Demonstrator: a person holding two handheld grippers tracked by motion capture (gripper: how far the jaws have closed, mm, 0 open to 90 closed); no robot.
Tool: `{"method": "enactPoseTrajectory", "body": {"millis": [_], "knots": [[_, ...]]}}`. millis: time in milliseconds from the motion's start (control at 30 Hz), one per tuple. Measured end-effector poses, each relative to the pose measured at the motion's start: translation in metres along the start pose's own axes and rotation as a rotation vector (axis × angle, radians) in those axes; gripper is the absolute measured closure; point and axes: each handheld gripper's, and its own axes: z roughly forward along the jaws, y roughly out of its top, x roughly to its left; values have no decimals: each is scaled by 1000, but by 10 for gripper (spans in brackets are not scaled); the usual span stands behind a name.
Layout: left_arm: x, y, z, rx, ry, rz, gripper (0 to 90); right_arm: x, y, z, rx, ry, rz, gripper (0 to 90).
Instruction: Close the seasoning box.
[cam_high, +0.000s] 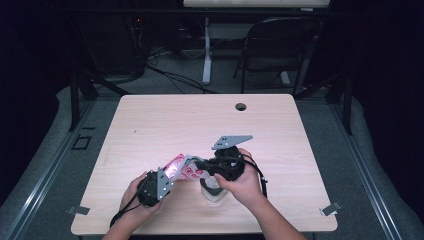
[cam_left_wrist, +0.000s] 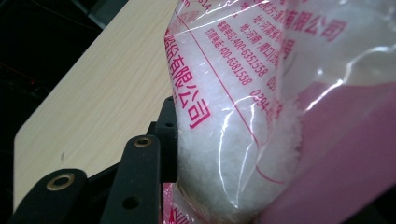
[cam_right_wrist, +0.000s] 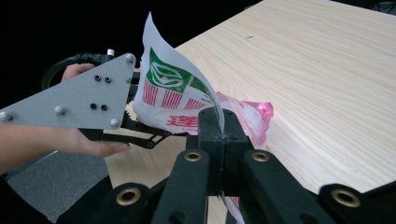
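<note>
Pressed up against your left claw (cam_left_wrist: 161, 154), a plastic bag (cam_left_wrist: 243, 116) of white crystals bulges between its half-closed jaws, which grip it by the full end. Across from it your right claw (cam_right_wrist: 223, 122) is clamped tight on the thin top edge of the same bag (cam_right_wrist: 177, 93), the film standing up in a curl above its jaws. Seen from above, the bag (cam_high: 181, 169) hangs stretched between your left claw (cam_high: 161, 181) and your right claw (cam_high: 207, 165), above the near part of the wooden table (cam_high: 165, 120), with a small clear cup (cam_high: 213, 192) standing just below the right claw, partly hidden by your hand.

The work looks like opening or tipping the bag toward that cup. The danger lies in the pull: draw the two claws apart too sharply and the film may tear low, spilling crystals over the table rather than into the cup. The right claw holds only a sliver of film, so it could slip free, and the heavy end would sag from the left claw. Your right hand sits close above the cup, and a careless drop of the wrist might knock it over.
</note>
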Motion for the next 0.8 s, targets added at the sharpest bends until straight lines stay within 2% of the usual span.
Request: {"method": "enactPoseTrajectory", "body": {"millis": [233,433,533,800], "knots": [[7,14,-1,25,-12,74,632,-6,-2,-7,-22,-12,16,900],[12,27,-3,34,12,161,632,-10,-5,-16,-40,-22,33,900],[13,32,-3,46,11,197,633,-12,-7,-18,-47,-32,42,900],[15,43,-3,52,12,270,634,-15,-10,-26,-54,-46,52,900]]}}
